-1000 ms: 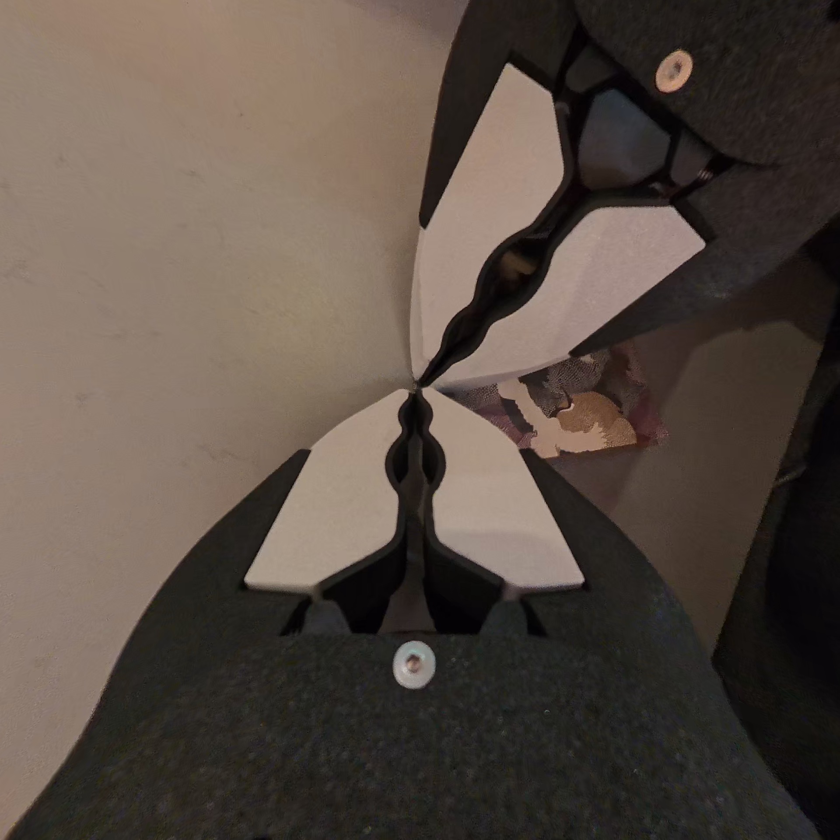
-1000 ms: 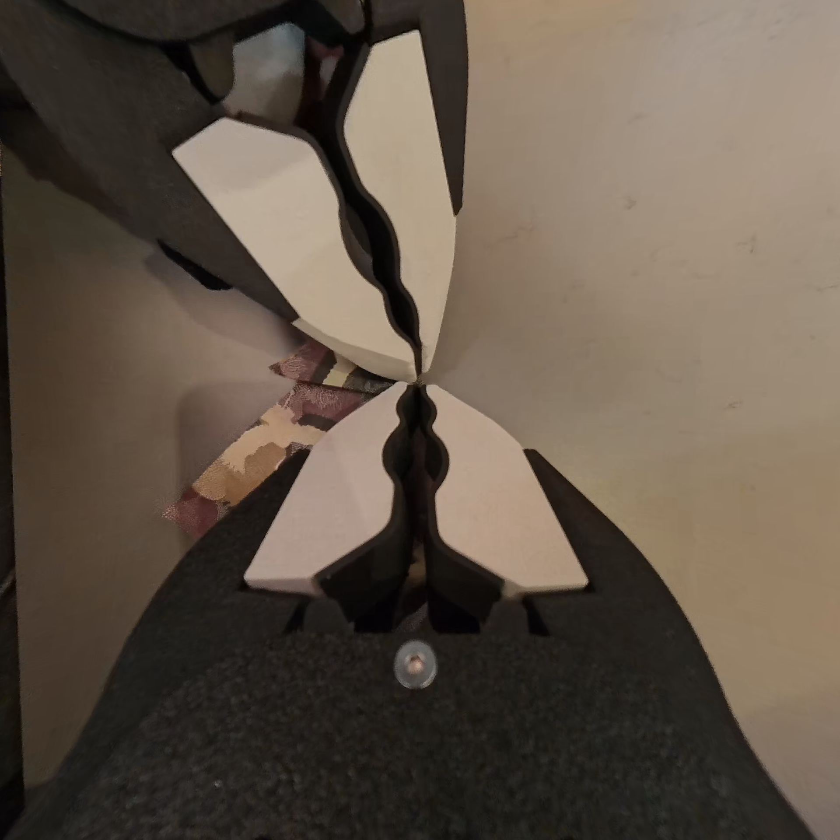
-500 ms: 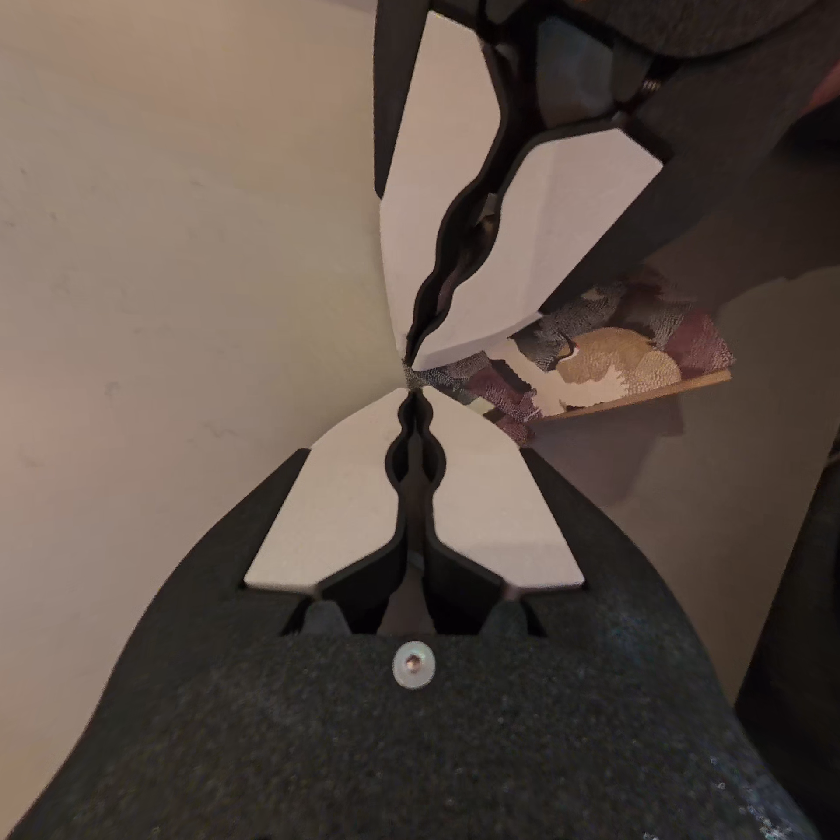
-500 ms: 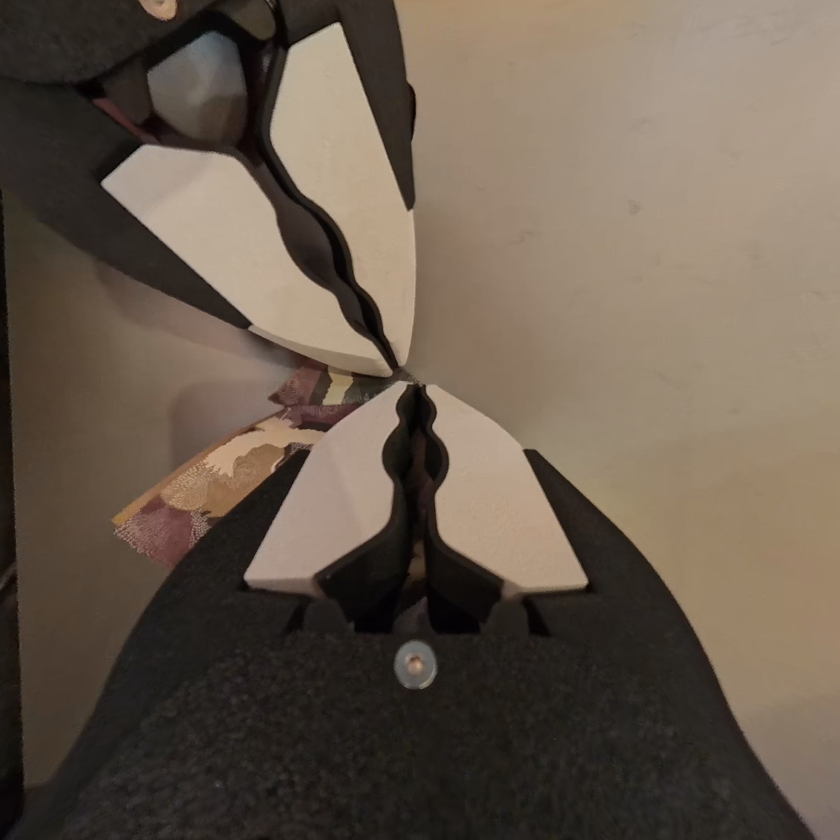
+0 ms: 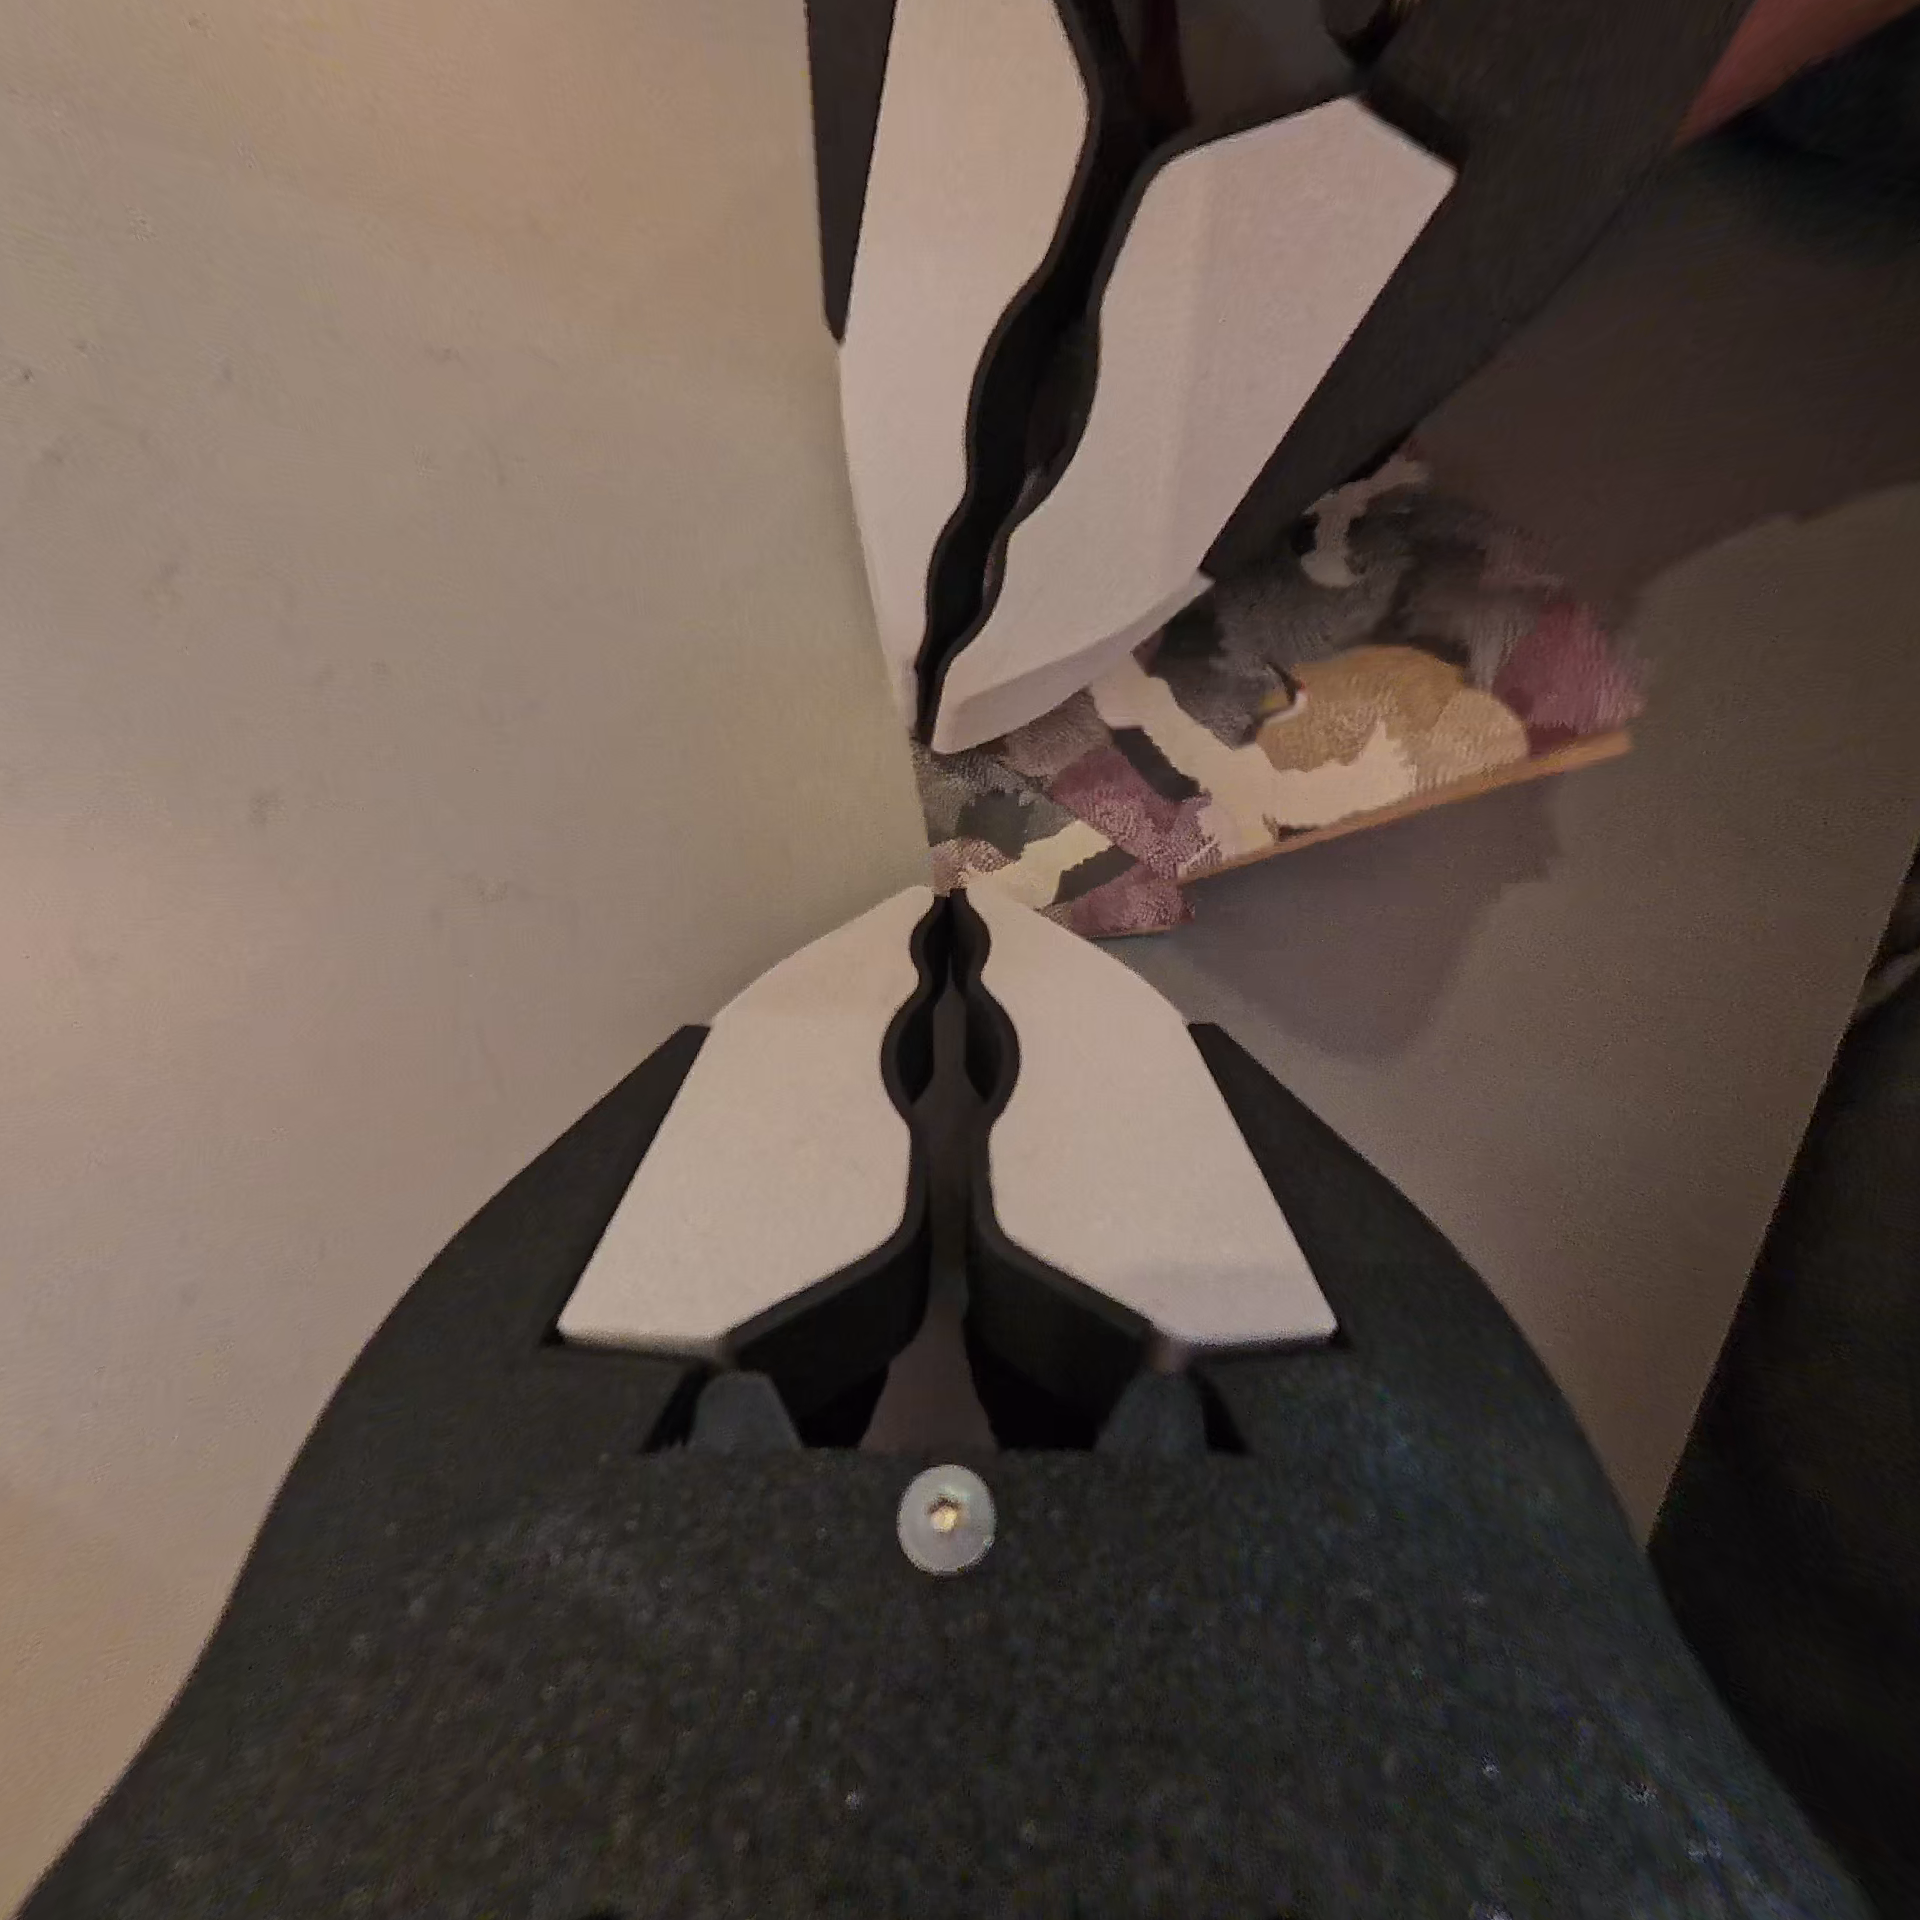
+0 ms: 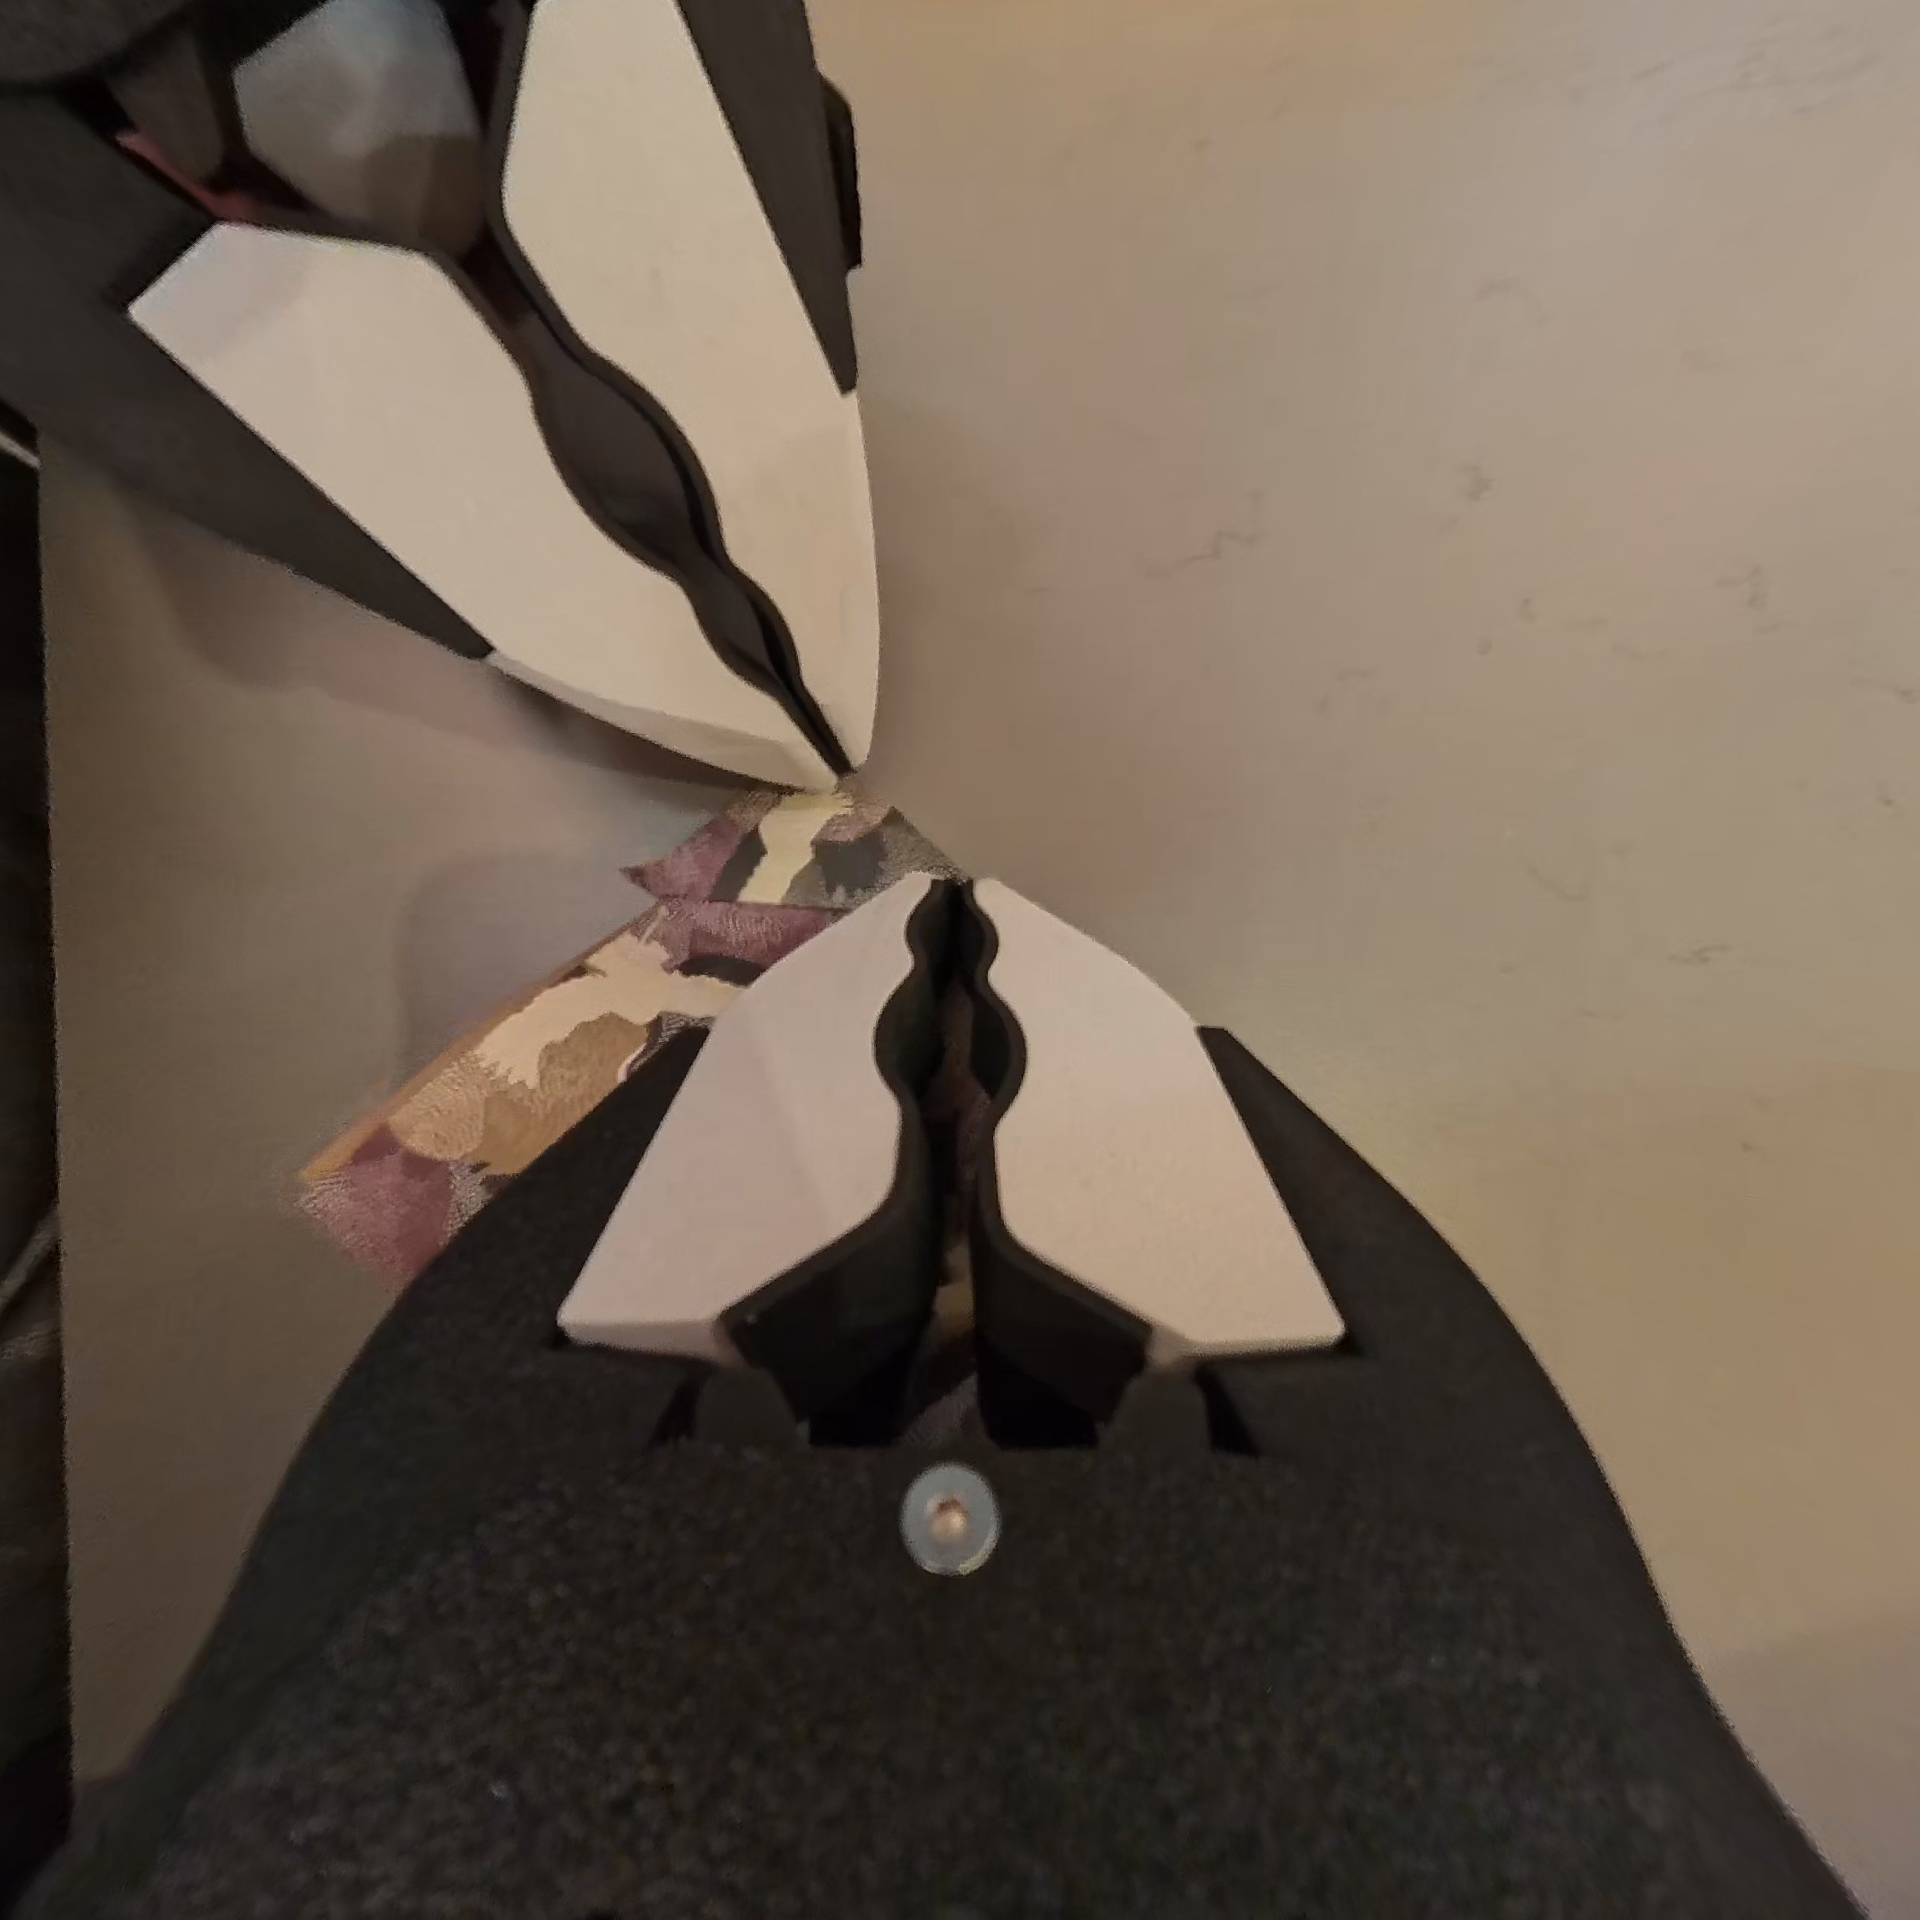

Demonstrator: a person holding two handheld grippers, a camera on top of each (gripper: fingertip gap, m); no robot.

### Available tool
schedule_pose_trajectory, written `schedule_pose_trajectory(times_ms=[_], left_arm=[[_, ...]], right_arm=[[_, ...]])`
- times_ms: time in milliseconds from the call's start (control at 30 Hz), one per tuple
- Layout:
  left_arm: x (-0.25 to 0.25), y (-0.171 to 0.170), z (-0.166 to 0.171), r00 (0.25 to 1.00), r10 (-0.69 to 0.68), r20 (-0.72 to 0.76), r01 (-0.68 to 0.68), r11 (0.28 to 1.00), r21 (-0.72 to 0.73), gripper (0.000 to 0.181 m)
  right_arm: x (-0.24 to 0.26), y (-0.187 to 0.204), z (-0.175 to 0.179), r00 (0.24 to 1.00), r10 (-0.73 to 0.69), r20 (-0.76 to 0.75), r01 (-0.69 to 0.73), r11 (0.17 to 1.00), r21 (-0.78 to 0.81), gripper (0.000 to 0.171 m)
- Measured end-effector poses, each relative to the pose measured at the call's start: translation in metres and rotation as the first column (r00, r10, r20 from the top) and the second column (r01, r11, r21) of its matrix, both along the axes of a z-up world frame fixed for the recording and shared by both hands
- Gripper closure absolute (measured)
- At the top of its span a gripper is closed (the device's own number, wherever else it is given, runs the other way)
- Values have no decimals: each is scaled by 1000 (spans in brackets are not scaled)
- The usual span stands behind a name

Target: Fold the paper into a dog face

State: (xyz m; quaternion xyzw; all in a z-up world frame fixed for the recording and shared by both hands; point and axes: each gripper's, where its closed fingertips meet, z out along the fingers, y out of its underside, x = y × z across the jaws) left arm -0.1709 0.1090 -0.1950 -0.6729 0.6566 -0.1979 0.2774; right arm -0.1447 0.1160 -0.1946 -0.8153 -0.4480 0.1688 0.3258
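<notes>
We hold a folded sheet of paper patterned in purple, grey, cream and tan [image 5: 1299,727] lifted above a plain cream tabletop [image 5: 416,520]. Our left gripper [image 5: 948,896], black with white finger faces, is clamped on one end of its edge; our right gripper [image 6: 956,883] pinches the same edge just beside it, tips nearly meeting. The paper's free corner hangs, casting a shadow.
</notes>
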Motion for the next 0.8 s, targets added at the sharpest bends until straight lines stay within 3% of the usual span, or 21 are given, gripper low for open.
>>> schedule_pose_trajectory(times_ms=[267,367,500,600,700,800], left_arm=[[-25,-2,0,998,23,-63,-22,1000,8,181],[-27,2,6,999,47,-13,-48,999,-14,181],[-6,7,27,996,20,87,-17,999,-33,181],[2,10,28,997,-41,64,43,999,-29,181],[7,7,23,993,-105,48,108,992,-65,181],[14,-1,20,986,-157,54,161,982,-93,181]], right_arm=[[5,5,0,1000,-23,9,23,1000,18,171],[5,3,3,1000,11,17,-11,1000,28,171],[20,16,65,987,-62,-150,89,980,180,171],[53,14,101,959,-146,-245,196,961,195,171],[85,-10,65,969,-243,-51,244,970,17,171],[95,-42,23,961,-254,107,263,961,-85,171]])
